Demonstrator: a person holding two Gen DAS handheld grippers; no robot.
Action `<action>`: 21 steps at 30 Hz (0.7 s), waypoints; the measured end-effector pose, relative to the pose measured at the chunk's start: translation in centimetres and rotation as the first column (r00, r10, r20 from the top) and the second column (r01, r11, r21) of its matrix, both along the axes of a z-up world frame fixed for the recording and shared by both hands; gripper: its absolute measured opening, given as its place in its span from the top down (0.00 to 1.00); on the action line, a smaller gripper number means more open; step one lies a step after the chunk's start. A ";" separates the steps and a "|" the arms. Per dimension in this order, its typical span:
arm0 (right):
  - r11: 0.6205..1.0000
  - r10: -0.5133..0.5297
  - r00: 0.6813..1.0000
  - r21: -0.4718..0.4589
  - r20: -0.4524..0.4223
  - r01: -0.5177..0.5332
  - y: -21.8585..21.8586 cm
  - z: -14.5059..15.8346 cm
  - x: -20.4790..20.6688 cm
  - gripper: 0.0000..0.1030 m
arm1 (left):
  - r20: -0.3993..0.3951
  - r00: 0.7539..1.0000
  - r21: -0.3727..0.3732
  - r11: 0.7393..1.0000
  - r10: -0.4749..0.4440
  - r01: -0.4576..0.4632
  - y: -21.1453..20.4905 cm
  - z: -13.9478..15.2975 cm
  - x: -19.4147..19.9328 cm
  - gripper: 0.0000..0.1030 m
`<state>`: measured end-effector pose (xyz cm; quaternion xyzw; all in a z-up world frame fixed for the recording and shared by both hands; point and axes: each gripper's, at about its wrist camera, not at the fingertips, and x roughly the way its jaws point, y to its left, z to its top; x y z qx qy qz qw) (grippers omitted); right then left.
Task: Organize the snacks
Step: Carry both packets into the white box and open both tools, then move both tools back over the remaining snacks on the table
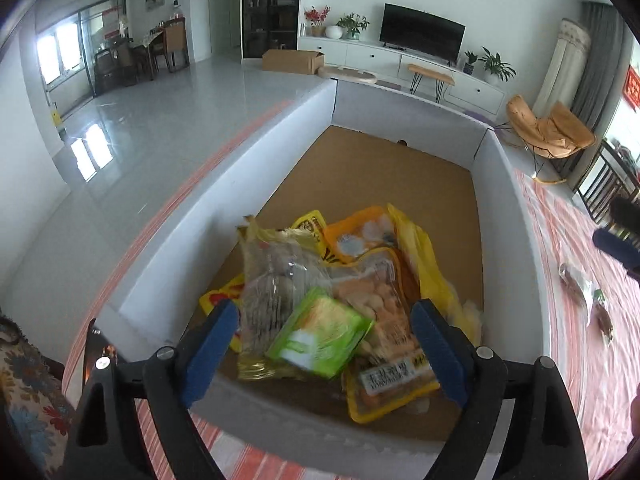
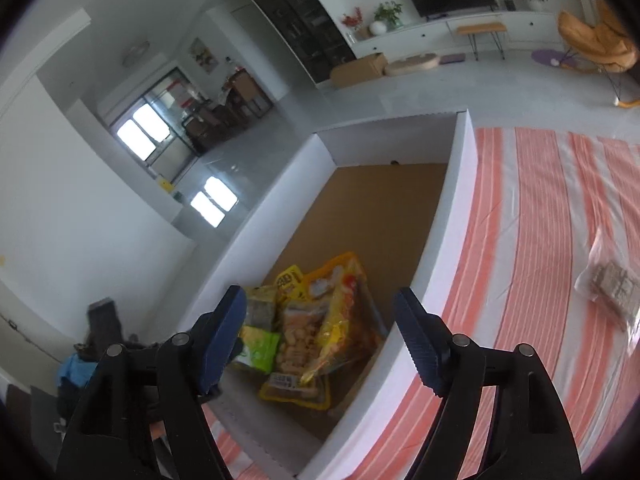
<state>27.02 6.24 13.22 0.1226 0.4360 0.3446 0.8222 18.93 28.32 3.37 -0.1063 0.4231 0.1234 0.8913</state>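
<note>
Holding nothing, the left gripper hangs over the near end of the box, fingers spread wide and released, no packet pressed between them. The right gripper is the same: fingers parted and empty, one over the box, the other above its right wall.

Box: white walls, brown cardboard floor, standing at the left edge of the surface, which wears an orange-and-white striped cloth.

Contents, all heaped at the near end of the box; the far end shows only cardboard:
- green packet, small, on top, tilted;
- clear packet with dark contents, beside the green packet and partly under it;
- orange packet of pale round pieces, white label at its near end, lying under the green packet's edge;
- second orange packet behind it, with white pieces pictured;
- yellow packets beneath and around the rest, number unclear.

Outside the box, on the cloth:
- clear bag of brownish pieces, toward the right edge of the surface, well apart from the box;
- small wrappers, blurred, near the box's right wall.
</note>
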 end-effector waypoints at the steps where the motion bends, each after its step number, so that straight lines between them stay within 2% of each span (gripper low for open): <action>1: 1.000 -0.001 1.000 -0.010 0.006 0.001 -0.4 -0.3 -0.4 0.23 | 0.007 1.000 0.007 1.000 -0.011 0.011 -0.6 0.2 -0.5 0.14; 3: 0.996 0.000 0.999 -0.090 0.038 0.004 -2.1 -1.4 -1.4 0.23 | 0.035 0.999 0.018 0.999 -0.037 0.036 -2.1 0.7 -1.3 0.14; 5: 0.977 0.008 0.997 -0.213 0.080 0.009 -5.2 -3.1 -2.8 0.23 | 0.068 0.993 0.029 0.996 -0.092 0.090 -4.8 1.5 -2.2 0.14; 7: 0.947 0.003 0.996 -0.321 0.093 0.027 -9.4 -5.5 -4.4 0.23 | 0.094 0.984 0.054 0.988 -0.152 0.148 -7.8 2.5 -2.9 0.11; 9: 0.918 -0.024 0.996 -0.393 0.087 0.056 -13.4 -7.6 -5.8 0.23 | 0.117 0.972 0.087 0.977 -0.202 0.193 -10.7 3.4 -3.4 0.06; 11: 0.883 -0.079 0.994 -0.457 0.079 0.106 -18.5 -9.5 -7.5 0.23 | 0.139 0.958 0.121 0.965 -0.250 0.234 -14.2 4.0 -4.0 0.05; 13: 0.855 -0.142 0.986 -0.492 0.083 0.165 -23.0 -10.6 -8.9 0.23 | 0.146 0.948 0.137 0.955 -0.284 0.265 -17.0 4.6 -4.0 0.05; 16: 0.831 -0.250 0.964 -0.491 0.091 0.262 -29.4 -11.2 -10.9 0.23 | 0.142 0.934 0.152 0.939 -0.328 0.307 -20.5 4.9 -3.9 0.05; 21: 0.796 -0.361 0.926 -0.482 0.106 0.366 -35.4 -11.8 -12.5 0.23 | 0.122 0.920 0.170 0.921 -0.371 0.349 -24.6 4.8 -3.7 0.05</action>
